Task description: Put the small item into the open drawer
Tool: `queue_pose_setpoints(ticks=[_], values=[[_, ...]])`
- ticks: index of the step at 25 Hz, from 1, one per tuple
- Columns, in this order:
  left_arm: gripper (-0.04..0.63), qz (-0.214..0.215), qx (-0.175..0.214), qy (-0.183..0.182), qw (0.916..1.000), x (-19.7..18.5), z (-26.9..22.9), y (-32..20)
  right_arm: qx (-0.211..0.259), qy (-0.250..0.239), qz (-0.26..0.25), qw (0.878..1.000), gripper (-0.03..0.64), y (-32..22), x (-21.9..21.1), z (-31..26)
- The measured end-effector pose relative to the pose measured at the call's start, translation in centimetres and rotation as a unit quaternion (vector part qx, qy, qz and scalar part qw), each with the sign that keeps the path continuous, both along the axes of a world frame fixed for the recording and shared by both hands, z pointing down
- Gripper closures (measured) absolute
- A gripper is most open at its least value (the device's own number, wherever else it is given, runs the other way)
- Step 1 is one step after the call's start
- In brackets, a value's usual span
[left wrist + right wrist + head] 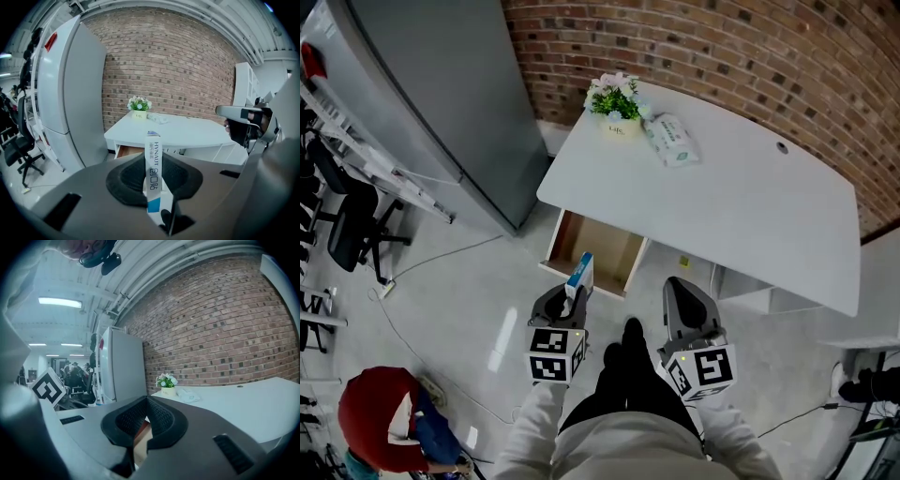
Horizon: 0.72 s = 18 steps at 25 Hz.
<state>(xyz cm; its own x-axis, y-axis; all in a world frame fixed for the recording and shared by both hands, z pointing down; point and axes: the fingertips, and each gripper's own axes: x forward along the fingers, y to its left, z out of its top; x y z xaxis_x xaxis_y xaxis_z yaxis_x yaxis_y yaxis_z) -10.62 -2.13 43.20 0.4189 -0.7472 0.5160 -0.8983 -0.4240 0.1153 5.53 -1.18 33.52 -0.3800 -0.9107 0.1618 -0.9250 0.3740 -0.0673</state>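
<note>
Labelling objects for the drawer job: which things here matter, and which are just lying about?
Job: box, gripped in the left gripper; open drawer.
Lying about: plant and tissue pack on the desk; chair.

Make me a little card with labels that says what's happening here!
left tongs: shut on box, held upright
right tongs: shut, nothing in them
drawer: open, under desk; nothing seen inside
box place: in the air in front of the drawer, not yet in
on desk: plant and pack, side by side at the wall end
</note>
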Motion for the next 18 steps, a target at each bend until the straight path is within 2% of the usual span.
queue_pose_setpoints(ticks=[15,18], values=[[0.507,0.028,-0.031,-0.032,0.9986,2.2,4.8,-5.7,-0.014,0.003,-0.001,1.0,0.591,-5.8,1.4,1.8],[0.508,0.034,-0.048,-0.036,0.9976,2.6,6.5,-6.7,-0.02,0.004,0.002,1.0,0.591,-6.7,1.9,2.4]])
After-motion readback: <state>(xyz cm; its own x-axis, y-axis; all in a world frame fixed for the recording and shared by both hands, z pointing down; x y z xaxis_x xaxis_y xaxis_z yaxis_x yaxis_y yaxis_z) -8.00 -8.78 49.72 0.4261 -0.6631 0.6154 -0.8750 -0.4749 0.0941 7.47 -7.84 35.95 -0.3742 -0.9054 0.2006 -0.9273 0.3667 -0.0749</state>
